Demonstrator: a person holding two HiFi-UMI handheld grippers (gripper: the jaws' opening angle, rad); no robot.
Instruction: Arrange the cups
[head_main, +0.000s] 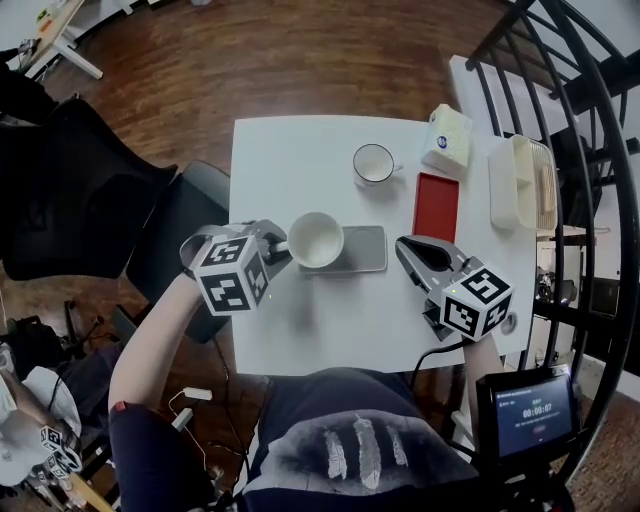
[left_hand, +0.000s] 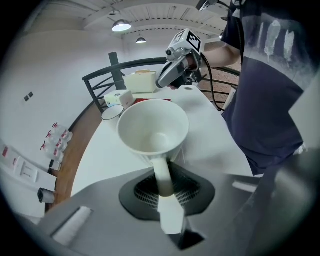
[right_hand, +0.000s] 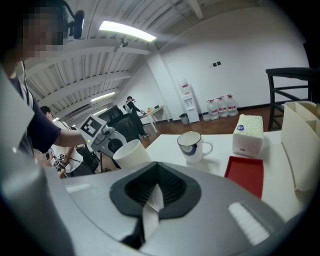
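Partly, L hand-held gripper (left_hand: 166, 194) hides handle (left_hand: 162, 170) of white cup (left_hand: 152, 125).

On the white surface (head_main: 300, 160) a red tray (head_main: 437, 206) lies flat, with a pale pack (head_main: 447, 138), tissues I think, just behind it and a white rack (head_main: 520, 185) at the right edge. A black chair (head_main: 60, 190) stands well apart on the wooden floor (head_main: 300, 60).

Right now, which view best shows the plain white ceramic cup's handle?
Left gripper view: the handle sits clamped in the left gripper. Head view barely shows it; right gripper view shows only the wall of the cup.
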